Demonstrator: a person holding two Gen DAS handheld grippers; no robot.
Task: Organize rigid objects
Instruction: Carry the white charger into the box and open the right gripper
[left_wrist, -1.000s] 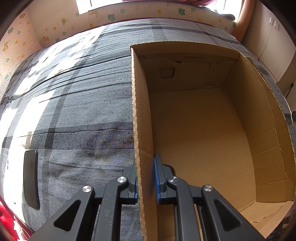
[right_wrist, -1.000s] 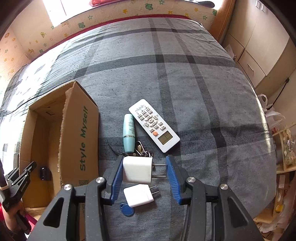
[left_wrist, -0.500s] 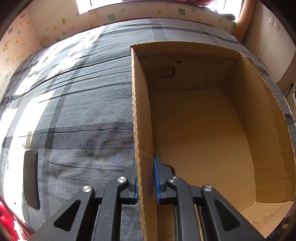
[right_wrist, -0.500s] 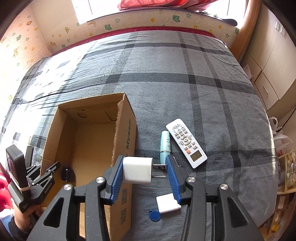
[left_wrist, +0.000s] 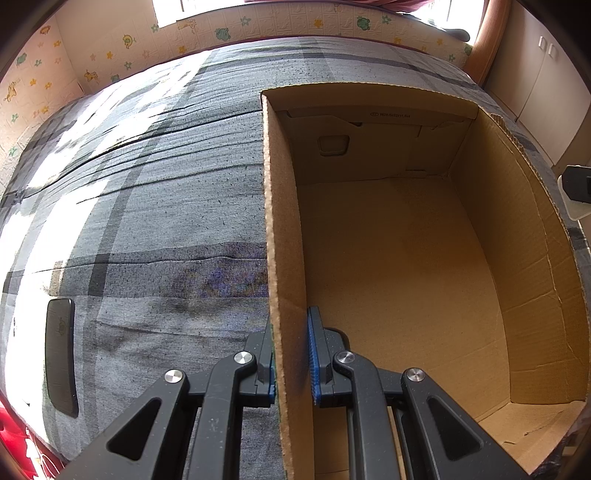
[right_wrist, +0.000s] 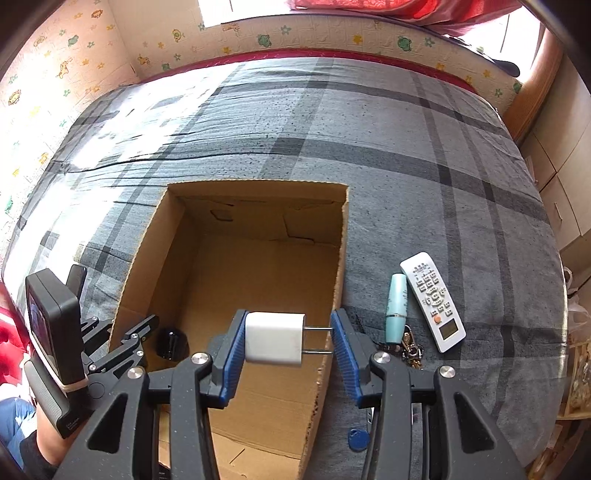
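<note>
A white charger plug is clamped in my right gripper: its body rests on the left pad and its prongs touch the right pad. It hangs above the near right part of an open cardboard box on the bed. Down in the box's near left corner lies a small black round object. My left gripper is shut on the box's left wall, one finger outside and one inside. The right wrist view also shows this left gripper, gripping that wall.
On the grey plaid bedspread right of the box lie a white remote, a teal tube, a bunch of keys and a blue tag. A dark flat object lies left of the box. Cupboards stand at the right.
My right gripper carried the charger plug leftward, from above the items on the bedspread to above the box. A second white charger dropped out of view. The left gripper and box stayed still.
</note>
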